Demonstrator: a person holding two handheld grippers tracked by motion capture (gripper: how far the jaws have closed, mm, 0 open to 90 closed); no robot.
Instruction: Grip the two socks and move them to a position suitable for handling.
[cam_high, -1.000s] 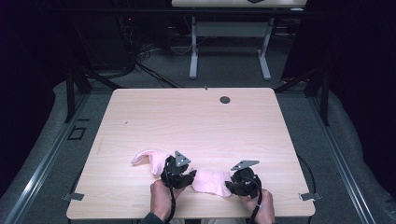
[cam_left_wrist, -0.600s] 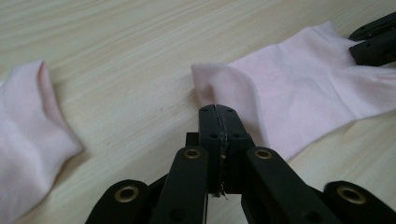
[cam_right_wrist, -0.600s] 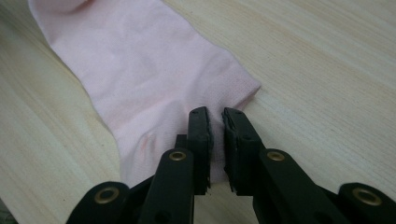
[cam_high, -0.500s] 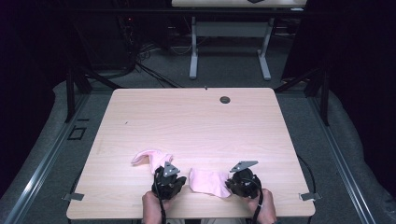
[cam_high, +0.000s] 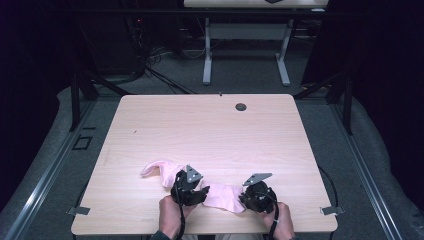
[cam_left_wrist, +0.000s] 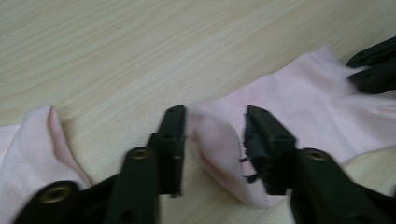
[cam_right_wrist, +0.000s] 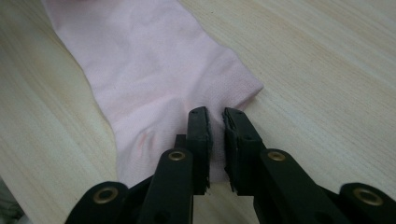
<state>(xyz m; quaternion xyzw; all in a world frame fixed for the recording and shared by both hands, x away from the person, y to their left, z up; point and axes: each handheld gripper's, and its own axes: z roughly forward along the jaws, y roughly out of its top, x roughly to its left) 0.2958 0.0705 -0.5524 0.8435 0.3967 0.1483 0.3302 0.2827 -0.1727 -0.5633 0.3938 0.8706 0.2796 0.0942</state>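
Observation:
A pink sock (cam_high: 222, 195) lies flat near the table's front edge, between my two grippers. My left gripper (cam_high: 201, 192) is at its left end; its jaws have just been opening and now stand apart around a raised fold of the sock (cam_left_wrist: 217, 140) without pressing it. My right gripper (cam_high: 243, 198) is at the sock's other end; its jaws have just been closing and are shut on the edge of the pink sock (cam_right_wrist: 154, 79). A second pink sock (cam_high: 160, 169) lies just left of the left gripper (cam_left_wrist: 215, 126), and shows as a sock (cam_left_wrist: 28, 158) beside the left jaw.
The light wooden table (cam_high: 210, 130) has a dark round grommet (cam_high: 241, 106) near its far edge. Both hands rest at the front edge. A metal table frame (cam_high: 245, 55) and cables stand on the floor beyond.
The left gripper drew back toward the front edge, then came forward and right again to the sock's left end. The two socks now lie apart. The right gripper kept still.

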